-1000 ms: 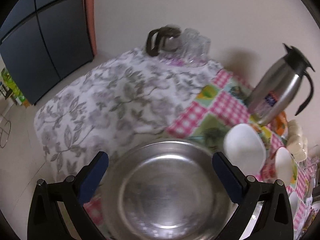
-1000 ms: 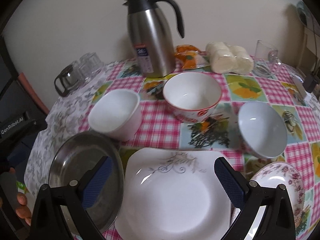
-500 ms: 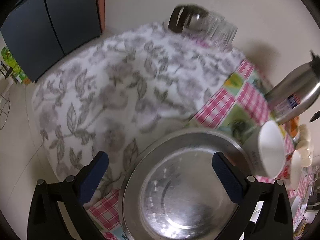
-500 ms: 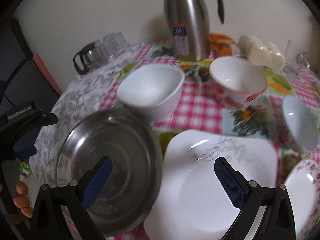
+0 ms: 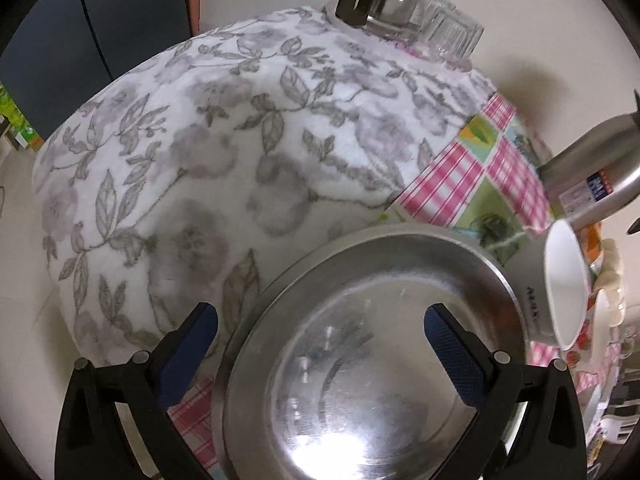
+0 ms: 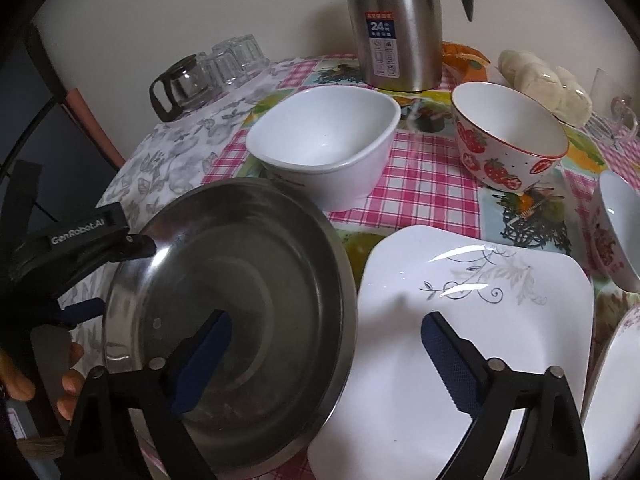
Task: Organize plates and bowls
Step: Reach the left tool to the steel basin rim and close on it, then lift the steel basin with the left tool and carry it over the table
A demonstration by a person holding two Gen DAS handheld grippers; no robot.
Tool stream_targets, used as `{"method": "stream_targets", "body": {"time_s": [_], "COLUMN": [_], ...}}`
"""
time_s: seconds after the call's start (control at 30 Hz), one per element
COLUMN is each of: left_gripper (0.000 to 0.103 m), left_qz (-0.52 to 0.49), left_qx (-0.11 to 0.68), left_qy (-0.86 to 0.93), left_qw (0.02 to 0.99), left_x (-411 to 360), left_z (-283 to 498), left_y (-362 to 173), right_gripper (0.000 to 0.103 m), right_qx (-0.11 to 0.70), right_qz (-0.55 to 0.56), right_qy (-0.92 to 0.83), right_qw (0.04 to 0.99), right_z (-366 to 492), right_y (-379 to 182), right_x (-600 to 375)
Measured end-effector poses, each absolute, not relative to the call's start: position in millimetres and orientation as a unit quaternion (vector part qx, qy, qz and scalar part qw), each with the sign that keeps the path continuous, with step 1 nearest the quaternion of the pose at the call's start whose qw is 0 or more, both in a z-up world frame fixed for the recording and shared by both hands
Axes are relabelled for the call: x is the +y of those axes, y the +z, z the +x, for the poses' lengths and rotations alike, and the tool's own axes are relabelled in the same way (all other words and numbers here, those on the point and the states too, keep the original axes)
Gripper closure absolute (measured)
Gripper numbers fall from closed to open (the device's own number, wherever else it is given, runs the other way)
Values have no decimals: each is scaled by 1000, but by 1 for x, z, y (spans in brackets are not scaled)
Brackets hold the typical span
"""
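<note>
A round steel plate fills the lower part of the left wrist view, on the table's near left. My left gripper is open, its jaws astride the plate's left rim, one outside and one over the dish. In the right wrist view the steel plate lies beside a square white plate. My right gripper is open, low over the gap between the two plates. Behind stand a white square bowl, a strawberry bowl and a white bowl at the right edge.
A steel thermos stands at the back. A glass jug and several upturned glasses sit back left on the grey floral cloth. A floral plate lies at the right edge. Wrapped buns lie back right.
Both grippers moved left and lower toward the steel plate. The left gripper's jaws now straddle its left rim; the right gripper's left finger is over the plate.
</note>
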State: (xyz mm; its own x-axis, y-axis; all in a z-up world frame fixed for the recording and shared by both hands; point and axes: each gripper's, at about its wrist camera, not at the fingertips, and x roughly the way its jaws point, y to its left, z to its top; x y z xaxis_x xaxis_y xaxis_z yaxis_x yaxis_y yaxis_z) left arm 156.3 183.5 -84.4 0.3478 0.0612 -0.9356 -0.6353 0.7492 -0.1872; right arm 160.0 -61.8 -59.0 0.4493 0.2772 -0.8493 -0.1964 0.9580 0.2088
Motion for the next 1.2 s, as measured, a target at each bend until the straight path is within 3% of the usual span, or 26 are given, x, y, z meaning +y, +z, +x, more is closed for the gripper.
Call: {"method": "stream_targets", "body": {"time_s": [0.23, 0.37, 0.43, 0.57, 0.7, 1.2], "left_gripper": [2, 20, 25, 47, 65, 65], "left_qz": [-276, -261, -264, -260, -276, -307], "left_qx": [517, 521, 521, 520, 505, 486], "left_qy": [214, 232, 237, 256, 269, 303], "left_qw": [781, 779, 776, 772, 772, 760], "left_x": [180, 182, 186, 190, 198, 221], "left_z": [155, 156, 154, 151, 144, 130], "left_y": [-85, -86, -87, -88, -89, -86], "right_gripper": [26, 47, 51, 65, 67, 67], "right_qx": [514, 522, 522, 513, 509, 518], "right_qz": [48, 48, 46, 47, 44, 76], "right_qy": [137, 140, 139, 141, 150, 192], "right_qw": [845, 840, 840, 845, 846, 830], "right_z": [160, 161, 160, 159, 158, 155], "right_y": [-60, -63, -64, -60, -58, -59], "right_x": [-64, -64, -64, -65, -63, -55]}}
